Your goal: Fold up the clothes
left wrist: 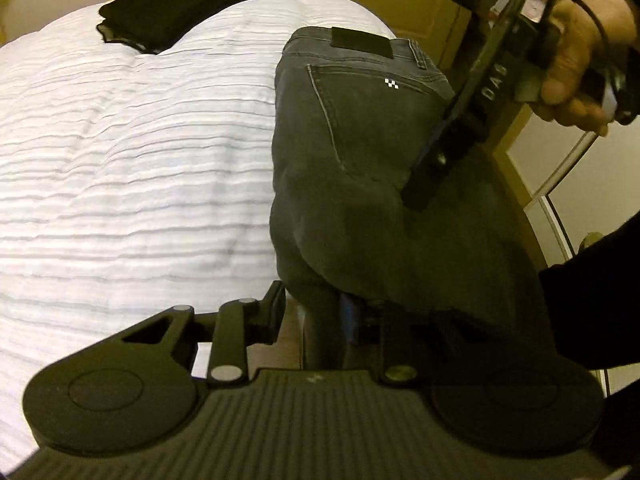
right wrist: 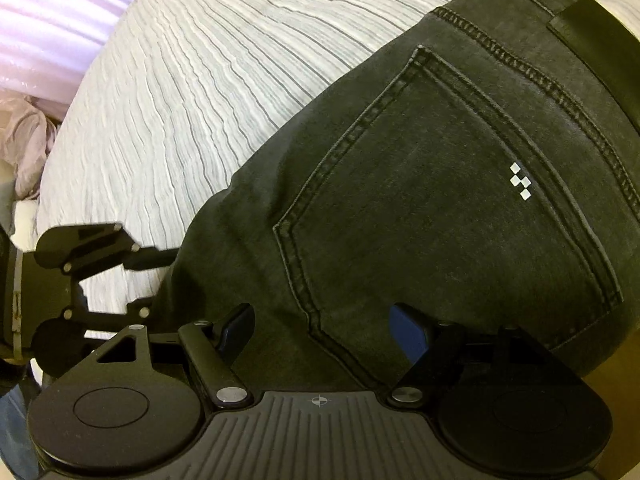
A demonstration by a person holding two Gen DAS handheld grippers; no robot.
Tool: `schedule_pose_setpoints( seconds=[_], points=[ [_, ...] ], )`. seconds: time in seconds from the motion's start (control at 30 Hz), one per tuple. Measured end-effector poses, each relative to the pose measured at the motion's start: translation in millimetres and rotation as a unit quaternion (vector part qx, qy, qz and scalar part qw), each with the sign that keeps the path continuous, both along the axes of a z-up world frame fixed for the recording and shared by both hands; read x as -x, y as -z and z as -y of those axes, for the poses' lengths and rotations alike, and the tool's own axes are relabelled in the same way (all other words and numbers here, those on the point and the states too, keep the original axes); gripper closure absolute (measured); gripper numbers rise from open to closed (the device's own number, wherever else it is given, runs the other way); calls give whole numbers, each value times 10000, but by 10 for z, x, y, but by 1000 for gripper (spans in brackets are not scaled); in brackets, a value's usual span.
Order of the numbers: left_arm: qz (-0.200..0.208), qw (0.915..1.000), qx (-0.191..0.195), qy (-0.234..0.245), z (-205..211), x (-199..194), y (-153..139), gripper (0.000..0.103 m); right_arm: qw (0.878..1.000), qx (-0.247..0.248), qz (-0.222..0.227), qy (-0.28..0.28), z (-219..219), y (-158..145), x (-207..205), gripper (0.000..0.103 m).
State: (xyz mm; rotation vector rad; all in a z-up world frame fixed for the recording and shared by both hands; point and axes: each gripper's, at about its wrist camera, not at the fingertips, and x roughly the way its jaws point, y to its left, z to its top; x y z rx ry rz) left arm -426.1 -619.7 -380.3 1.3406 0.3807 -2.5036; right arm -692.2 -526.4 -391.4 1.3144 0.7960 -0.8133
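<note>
Left gripper (left wrist: 316,312) jaws clamp jeans (left wrist: 360,140); right gripper (right wrist: 320,332) jaws wide.

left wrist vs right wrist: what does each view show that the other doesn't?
Left wrist only: folded black garment at the far side of the bed, the hand holding the right gripper, and the jeans' waist patch in full.
Right wrist only: pinkish bundle beside the bed, and the left gripper at the jeans' edge.
Both: dark jeans pocket-side up on the striped white bedspread.

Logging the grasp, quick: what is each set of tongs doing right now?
Left tongs: shut on the grey jeans.
Right tongs: open, over the jeans.
</note>
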Motion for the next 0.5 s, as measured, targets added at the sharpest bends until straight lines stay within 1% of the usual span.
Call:
schedule_pose_setpoints(
  seconds=[0.07, 0.1, 0.13, 0.17, 0.2, 0.23, 0.27, 0.3, 0.33, 0.4, 0.47, 0.5],
  points=[
    [-11, 9993, 36, -362, 124, -15, 7, 74, 10000, -12, -1, -36, 2, 29, -27, 25],
    [18, 9968, 176, -785, 206, -83, -27, 69, 10000, -17, 7, -49, 1, 45, -38, 25],
    [-21, 9918, 263, -1250, 295, -171, -58, 73, 10000, -22, 25, -51, -11, 44, -42, 25],
    [-49, 9850, 262, -1704, 392, -276, -83, 75, 10000, -26, 41, -50, -22, 43, -44, 25],
    [-44, 9778, 178, -2086, 490, -399, -98, 76, 10000, -26, 48, -33, -30, 47, -43, 25],
    [-82, 9767, 51, -2144, 527, -471, -107, 76, 10000, -26, 56, -16, -38, 51, -42, 25],
    [-127, 9763, -81, -2160, 555, -536, -114, 76, 10000, -27, 63, -1, -44, 56, -39, 25],
    [-134, 9811, -218, -1918, 519, -547, -116, 75, 10000, -37, 72, 19, -45, 59, -23, 25],
    [-137, 9857, -355, -1641, 474, -552, -118, 72, 9999, -48, 83, 44, -54, 67, -15, 25],
    [6, 9943, -538, -919, 296, -480, -83, 72, 9999, -67, 105, 93, -61, 74, 14, 25],
    [79, 9969, -627, -465, 163, -386, -44, 75, 9998, -70, 115, 113, -49, 76, 63, 25],
    [112, 9974, -668, -246, 97, -338, -24, 81, 9998, -71, 118, 118, -50, 78, 87, 25]
  ],
)
